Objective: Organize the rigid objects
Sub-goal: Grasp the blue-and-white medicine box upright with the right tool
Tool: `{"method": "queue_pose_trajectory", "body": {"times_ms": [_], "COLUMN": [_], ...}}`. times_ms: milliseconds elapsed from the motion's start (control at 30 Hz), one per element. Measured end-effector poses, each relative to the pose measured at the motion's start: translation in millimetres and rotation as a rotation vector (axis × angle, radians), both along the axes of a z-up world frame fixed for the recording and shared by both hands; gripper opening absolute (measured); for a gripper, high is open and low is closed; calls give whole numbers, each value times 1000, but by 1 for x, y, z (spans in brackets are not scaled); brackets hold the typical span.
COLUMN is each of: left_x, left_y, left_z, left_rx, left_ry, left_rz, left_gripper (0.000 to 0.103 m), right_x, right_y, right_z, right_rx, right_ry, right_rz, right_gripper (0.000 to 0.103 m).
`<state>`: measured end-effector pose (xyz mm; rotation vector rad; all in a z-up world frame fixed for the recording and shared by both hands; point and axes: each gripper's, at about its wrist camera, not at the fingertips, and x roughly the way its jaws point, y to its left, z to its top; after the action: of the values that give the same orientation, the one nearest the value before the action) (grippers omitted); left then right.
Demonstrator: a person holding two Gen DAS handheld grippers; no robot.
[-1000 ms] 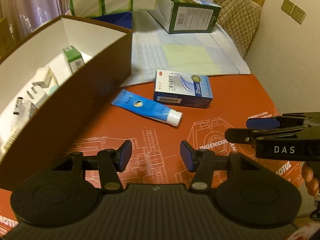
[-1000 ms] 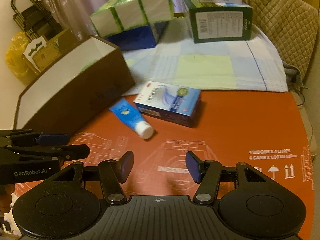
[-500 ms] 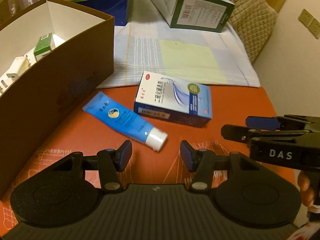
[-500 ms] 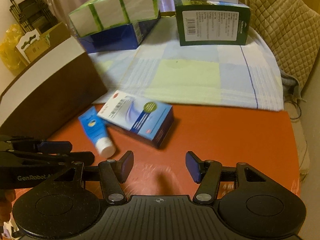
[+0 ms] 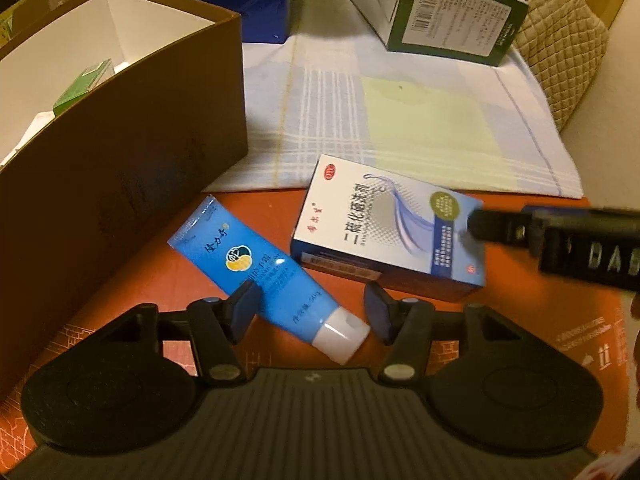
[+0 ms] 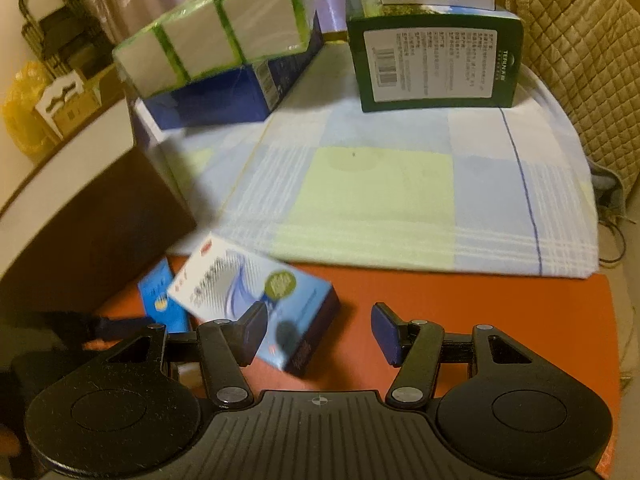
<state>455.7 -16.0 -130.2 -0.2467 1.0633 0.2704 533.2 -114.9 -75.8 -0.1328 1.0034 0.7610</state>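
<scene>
Closer now to the blue tube (image 5: 266, 276) than a second ago: left gripper (image 5: 312, 306) lowered and brought forward, so that the tube's lower body and white cap (image 5: 342, 334) lie between the fingers (image 5: 244, 306). Jaws just widened a little, standing open on either side of the tube, pads apparently not pressing on it. Right gripper (image 6: 318, 330) likewise advanced, from well short of the blue-and-white carton (image 6: 256, 308) to right at its near end; one finger seen over the carton's top face, the other over bare orange desk (image 6: 500, 320), open and holding nothing.

Judged from this: both pick-ups in the approach stage, neither object lifted yet, and the brown box (image 5: 120, 184) just beside the tube the likely destination, with small packets (image 5: 82, 84) already inside.

Tube: soft glossy plastic, flat at the crimped end nearest the brown box, round at the screw cap, lying slantwise and touching or nearly touching the carton's corner. Carton: stiff printed cardboard, flat rectangular faces, sharp edges, lying flat just beyond the tube from the brown box. Brown box: matte card wall, white inside, open top. Behind the carton, a checked cloth (image 5: 400, 128), soft and flat.
</scene>
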Motion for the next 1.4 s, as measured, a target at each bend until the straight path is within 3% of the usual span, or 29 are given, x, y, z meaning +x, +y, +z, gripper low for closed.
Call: {"method": "queue_pose_trajectory", "body": {"times_ms": [133, 400, 633, 767, 933, 1133, 1400], "left_x": [-4, -29, -49, -56, -53, -51, -62], "left_y": [1, 16, 32, 38, 38, 39, 41], "left_z": [-3, -4, -2, 0, -1, -5, -4], "left_rx": [41, 18, 6, -4, 2, 42, 76], "left_ry": [10, 16, 34, 36, 38, 53, 50], "left_rz": [-11, -15, 0, -5, -1, -3, -29], "left_gripper": [52, 41, 32, 32, 32, 31, 31], "right_x": [9, 14, -15, -37, -57, -63, -67], "right_y": [8, 19, 24, 28, 38, 48, 59], "right_z": [-2, -15, -25, -25, -18, -21, -35], "right_rx": [29, 78, 71, 46, -21, -75, -147], "right_ry": [-4, 50, 152, 164, 69, 39, -7], "right_rz": [6, 56, 153, 220, 259, 288, 306], "right_gripper": [55, 55, 55, 55, 55, 63, 64]}}
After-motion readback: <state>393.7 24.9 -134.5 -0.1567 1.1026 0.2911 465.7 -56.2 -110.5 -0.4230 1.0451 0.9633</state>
